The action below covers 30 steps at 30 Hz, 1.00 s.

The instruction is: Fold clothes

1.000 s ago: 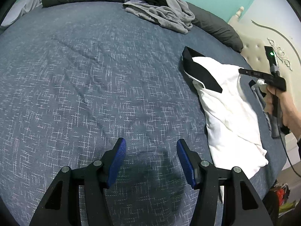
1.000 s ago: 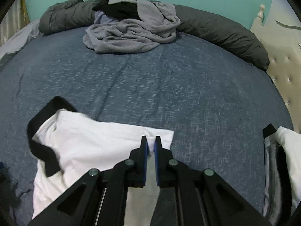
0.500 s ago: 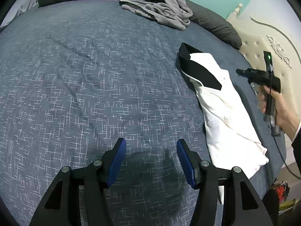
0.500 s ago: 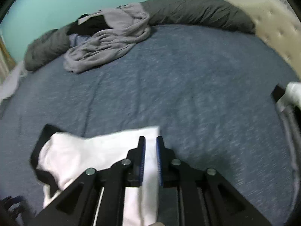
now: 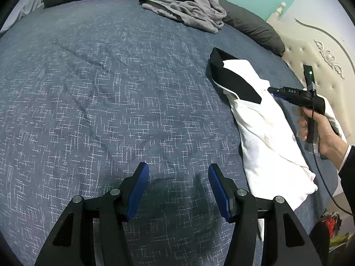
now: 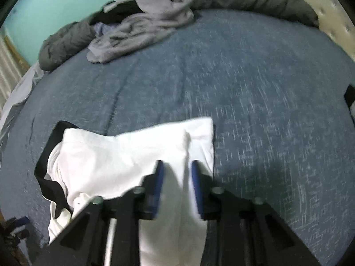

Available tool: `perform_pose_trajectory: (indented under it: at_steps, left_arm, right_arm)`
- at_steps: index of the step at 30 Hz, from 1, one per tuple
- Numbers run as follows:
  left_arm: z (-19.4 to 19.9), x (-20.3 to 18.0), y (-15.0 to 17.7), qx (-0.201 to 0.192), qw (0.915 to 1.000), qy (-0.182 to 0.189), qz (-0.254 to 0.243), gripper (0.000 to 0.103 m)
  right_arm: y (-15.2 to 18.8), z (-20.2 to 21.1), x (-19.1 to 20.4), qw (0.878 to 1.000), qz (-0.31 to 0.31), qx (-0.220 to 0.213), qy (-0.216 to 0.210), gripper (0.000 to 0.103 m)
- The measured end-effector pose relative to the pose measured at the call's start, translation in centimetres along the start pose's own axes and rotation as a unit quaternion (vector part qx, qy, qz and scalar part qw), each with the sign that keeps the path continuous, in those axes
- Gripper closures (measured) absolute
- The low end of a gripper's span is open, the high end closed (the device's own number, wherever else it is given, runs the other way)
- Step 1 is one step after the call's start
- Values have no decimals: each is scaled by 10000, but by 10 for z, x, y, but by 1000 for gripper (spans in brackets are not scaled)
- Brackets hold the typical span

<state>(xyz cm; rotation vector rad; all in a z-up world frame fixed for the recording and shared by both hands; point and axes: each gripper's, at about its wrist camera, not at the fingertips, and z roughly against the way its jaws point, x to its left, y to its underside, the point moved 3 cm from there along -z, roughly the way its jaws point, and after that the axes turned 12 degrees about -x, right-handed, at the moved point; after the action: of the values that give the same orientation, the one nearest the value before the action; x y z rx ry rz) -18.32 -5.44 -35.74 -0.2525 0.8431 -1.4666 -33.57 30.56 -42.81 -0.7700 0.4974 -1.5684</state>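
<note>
R gripper [image 6: 176, 166] is now standing parted over the white garment [image 6: 124, 161], having let go of the edge it was pinching a sec ago; I'd judge that fold as set. Garment is lying doubled w/ black trim near the bed [image 5: 111, 88]'s right edge. L gripper [image 5: 177, 173] is hovering spread, holding nothing. "DAS" is showing on the R gripper body.

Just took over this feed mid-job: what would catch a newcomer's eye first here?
The white shirt with black trim, lying folded near the edge of the blue bed, stands out most. The right gripper hangs open just above it; the left gripper hovers open over bare bedspread. A heap of grey clothes waits at the bed's far side.
</note>
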Motion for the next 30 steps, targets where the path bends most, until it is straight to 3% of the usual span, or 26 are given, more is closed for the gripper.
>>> perform_pose_trajectory:
  at_steps: [2, 9, 17, 21, 24, 27, 29, 30]
  left_arm:
    - [0, -1, 0, -9, 10000, 14, -2, 43]
    - [-1, 1, 2, 12, 10000, 7, 25, 43]
    - [-5, 1, 3, 58, 10000, 12, 41, 43]
    - [-5, 3, 2, 49, 10000, 18, 77, 43]
    - [-3, 3, 0, 11, 9999, 31, 106, 43]
    - [-1, 2, -2, -14, 9999, 45, 116, 43]
    - [0, 2, -2, -28, 9999, 47, 115, 43]
    - [0, 2, -2, -35, 9999, 45, 114, 43]
  right_arm:
    - [-3, 4, -1, 9999, 38, -96, 45, 102]
    - [-16, 13, -8, 9986, 130, -393, 316, 102]
    - [-5, -24, -15, 9980, 43, 296, 552, 102]
    - [-11, -9, -11, 9955, 181, 100, 925, 102]
    - [-6, 16, 12, 9984, 291, -32, 490, 99]
    - [-2, 41, 36, 9991, 396, -161, 38, 90]
    - [10, 48, 62, 9971, 501, 7, -576, 70]
    - [17, 49, 73, 9952, 589, 117, -774, 65]
